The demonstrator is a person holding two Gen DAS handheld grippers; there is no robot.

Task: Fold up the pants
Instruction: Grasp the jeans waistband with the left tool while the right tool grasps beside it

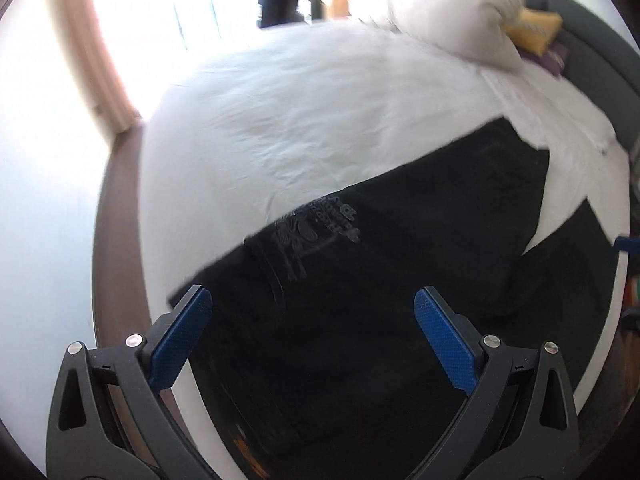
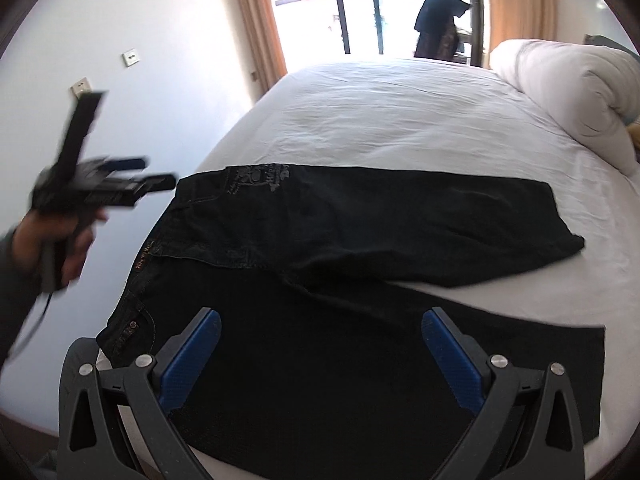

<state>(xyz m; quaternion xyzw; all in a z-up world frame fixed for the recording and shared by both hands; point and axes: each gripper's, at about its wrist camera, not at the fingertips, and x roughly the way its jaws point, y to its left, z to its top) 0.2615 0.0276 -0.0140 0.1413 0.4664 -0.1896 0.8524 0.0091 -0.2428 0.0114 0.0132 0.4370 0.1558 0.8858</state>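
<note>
Black pants [image 2: 360, 248] lie spread flat on the white bed [image 2: 400, 120], waist at the left edge, both legs running right and splayed apart. A grey print [image 2: 256, 178] marks the far hip. My right gripper [image 2: 320, 320] hovers open over the near leg, nothing between its blue pads [image 2: 192, 356]. In the left wrist view the same pants [image 1: 380, 260] fill the lower half, the print [image 1: 316, 228] near the middle. My left gripper [image 1: 312, 300] is open above the waist area. From the right wrist view the left gripper [image 2: 150, 174] appears blurred beside the waist, held by a hand [image 2: 68, 240].
A rolled white duvet [image 2: 568, 92] lies along the bed's right side, with a yellow cushion [image 1: 534, 30] beyond it. Window, curtains [image 2: 260, 20] and a dark hanging garment [image 2: 438, 20] stand behind the bed. A wall [image 2: 140, 60] and brown floor strip [image 1: 116, 220] run along the left.
</note>
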